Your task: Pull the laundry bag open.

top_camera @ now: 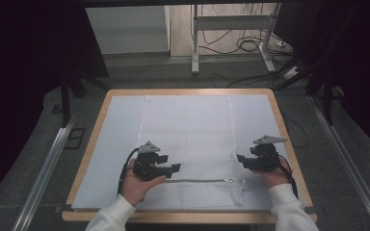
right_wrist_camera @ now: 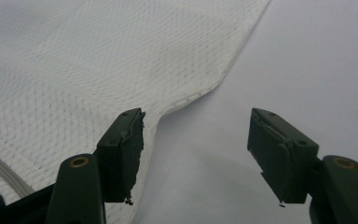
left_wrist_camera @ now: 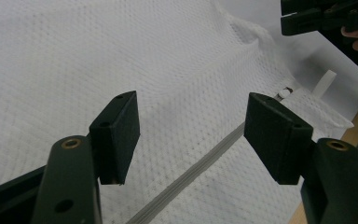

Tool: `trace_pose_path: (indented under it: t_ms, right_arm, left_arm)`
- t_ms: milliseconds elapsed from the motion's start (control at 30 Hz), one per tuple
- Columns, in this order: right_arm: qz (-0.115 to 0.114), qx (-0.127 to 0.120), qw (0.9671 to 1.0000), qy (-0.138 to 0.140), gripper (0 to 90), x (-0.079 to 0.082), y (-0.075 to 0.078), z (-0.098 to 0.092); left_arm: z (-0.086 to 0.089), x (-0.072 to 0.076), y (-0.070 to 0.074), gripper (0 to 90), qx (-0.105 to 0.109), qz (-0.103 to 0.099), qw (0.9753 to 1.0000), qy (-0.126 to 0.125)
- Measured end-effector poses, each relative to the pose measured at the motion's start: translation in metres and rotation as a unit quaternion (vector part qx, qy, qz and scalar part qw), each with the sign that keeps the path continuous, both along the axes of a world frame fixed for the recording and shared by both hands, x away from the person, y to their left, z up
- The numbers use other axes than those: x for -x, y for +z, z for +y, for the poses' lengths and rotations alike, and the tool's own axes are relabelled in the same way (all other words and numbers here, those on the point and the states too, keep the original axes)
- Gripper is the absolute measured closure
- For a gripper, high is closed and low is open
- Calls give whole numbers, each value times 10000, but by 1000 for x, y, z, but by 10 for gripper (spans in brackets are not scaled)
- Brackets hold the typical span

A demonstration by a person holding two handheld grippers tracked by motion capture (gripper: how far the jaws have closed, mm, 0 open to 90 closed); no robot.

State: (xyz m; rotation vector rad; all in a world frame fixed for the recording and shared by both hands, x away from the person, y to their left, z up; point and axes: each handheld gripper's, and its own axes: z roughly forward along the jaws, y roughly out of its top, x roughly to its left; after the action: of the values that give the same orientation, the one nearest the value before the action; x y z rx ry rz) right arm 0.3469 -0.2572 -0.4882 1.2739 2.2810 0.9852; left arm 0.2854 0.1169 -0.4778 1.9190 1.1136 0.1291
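The left gripper (top_camera: 173, 168) is open and holds nothing. It hangs just above the left end of the zipper (top_camera: 200, 181), with one jaw on each side of that grey line, as the left gripper view shows.

The zipper (left_wrist_camera: 200, 170) is sewn into a white mesh bag (top_camera: 188, 139) that lies flat on the bench (top_camera: 289, 139), on top of a pale sheet (top_camera: 115, 144). The zipper runs left to right, along the near edge of the bag. Its little pull (top_camera: 230, 181) sits at the right end, closer to the right gripper (top_camera: 241, 159) than to the left one.

The right gripper is open too, with nothing in it. It floats over the right edge of the bag (right_wrist_camera: 200, 91), one jaw above the mesh and one above the bare sheet (right_wrist_camera: 307, 70).

So the zipper lies between the two hands, pointing from one to the other. I think the right gripper is the one to reach for the pull, which is a bit nearer to the person than it is. The left one can pinch the cloth right under it.
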Motion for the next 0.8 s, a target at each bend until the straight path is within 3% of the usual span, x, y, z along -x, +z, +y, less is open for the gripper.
trace_pose_path:
  t_ms: [800]
  right_arm:
    - [2,10,10000,-6,352,0,0,0]
  left_arm:
    - [-32,1,-1,365,-74,26,9994,-350]
